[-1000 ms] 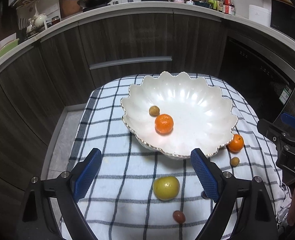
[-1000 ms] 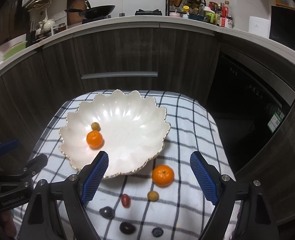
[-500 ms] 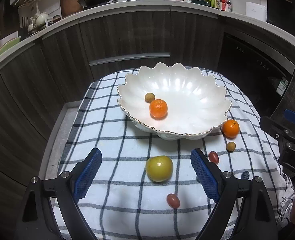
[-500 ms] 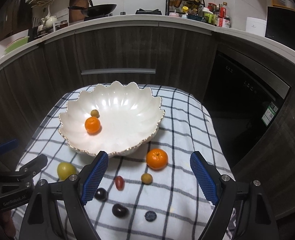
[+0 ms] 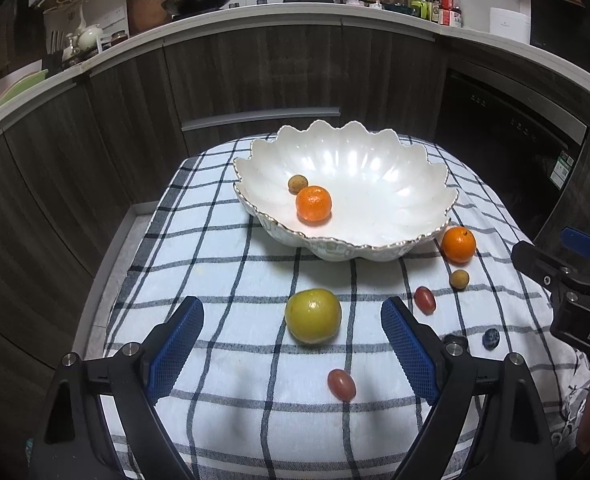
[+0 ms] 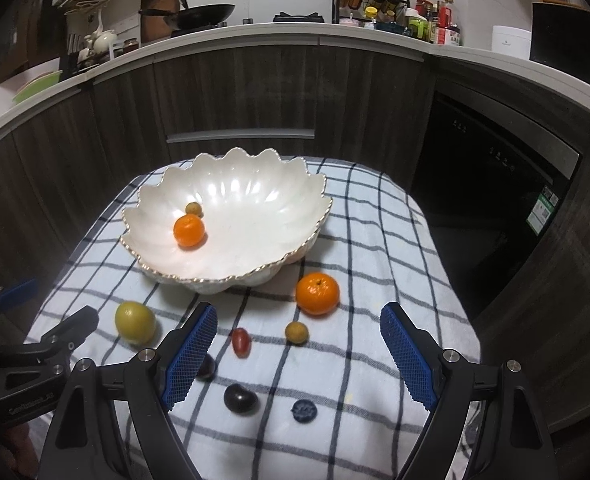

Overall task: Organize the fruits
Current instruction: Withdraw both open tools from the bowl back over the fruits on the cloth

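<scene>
On the checked cloth [image 5: 223, 264] a round yellow-green fruit [image 5: 313, 315] is seen | white scalloped bowl [image 5: 375, 184] behind it | left hand-held gripper [image 5: 293, 344] and right hand-held gripper [image 6: 297, 354] are held wide open, nothing gripped

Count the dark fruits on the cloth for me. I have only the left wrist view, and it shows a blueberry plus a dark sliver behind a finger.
Observer: In the right wrist view, besides the blueberry, one dark fruit lies in the open on the cloth.
Operator: Just that one?
Observer: No, a second dark fruit sits beside it, half hidden behind a gripper finger.
Operator: Is the right gripper holding anything? I see only its side.
Observer: No, the right gripper is open and grips nothing.
</scene>
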A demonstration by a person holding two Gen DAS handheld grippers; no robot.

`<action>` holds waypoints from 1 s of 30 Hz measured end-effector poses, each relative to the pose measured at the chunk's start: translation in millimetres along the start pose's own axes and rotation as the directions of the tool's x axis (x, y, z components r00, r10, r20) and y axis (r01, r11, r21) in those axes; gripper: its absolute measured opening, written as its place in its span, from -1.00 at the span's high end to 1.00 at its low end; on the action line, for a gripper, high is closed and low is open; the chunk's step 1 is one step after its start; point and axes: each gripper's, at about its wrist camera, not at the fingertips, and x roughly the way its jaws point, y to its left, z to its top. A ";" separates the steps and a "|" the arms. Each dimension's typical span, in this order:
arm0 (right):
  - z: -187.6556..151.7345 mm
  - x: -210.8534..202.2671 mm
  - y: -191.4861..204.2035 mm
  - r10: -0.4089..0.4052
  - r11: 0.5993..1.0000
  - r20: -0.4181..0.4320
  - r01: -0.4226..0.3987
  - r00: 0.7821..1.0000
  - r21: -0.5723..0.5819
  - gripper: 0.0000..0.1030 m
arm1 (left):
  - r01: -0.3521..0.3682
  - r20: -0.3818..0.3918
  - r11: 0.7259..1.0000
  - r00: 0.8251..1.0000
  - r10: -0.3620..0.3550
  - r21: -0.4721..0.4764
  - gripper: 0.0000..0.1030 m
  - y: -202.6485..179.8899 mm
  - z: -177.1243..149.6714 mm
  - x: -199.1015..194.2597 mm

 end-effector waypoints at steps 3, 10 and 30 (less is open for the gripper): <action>-6.5 1.0 2.0 0.014 1.000 -0.008 -0.014 1.000 -0.005 -0.64 | 0.001 0.001 1.000 1.000 -0.001 0.009 -0.76 -2.0 -5.6 -0.4; -18.7 6.5 3.5 0.043 0.999 -0.024 -0.043 0.999 -0.014 -0.64 | -0.005 0.018 0.999 1.000 0.004 0.049 -0.76 -9.3 -16.9 -1.6; -42.0 23.5 12.2 0.086 0.994 -0.066 -0.090 0.994 -0.062 -0.60 | 0.026 -0.014 0.992 1.000 -0.025 0.123 -0.61 -25.1 -43.2 15.3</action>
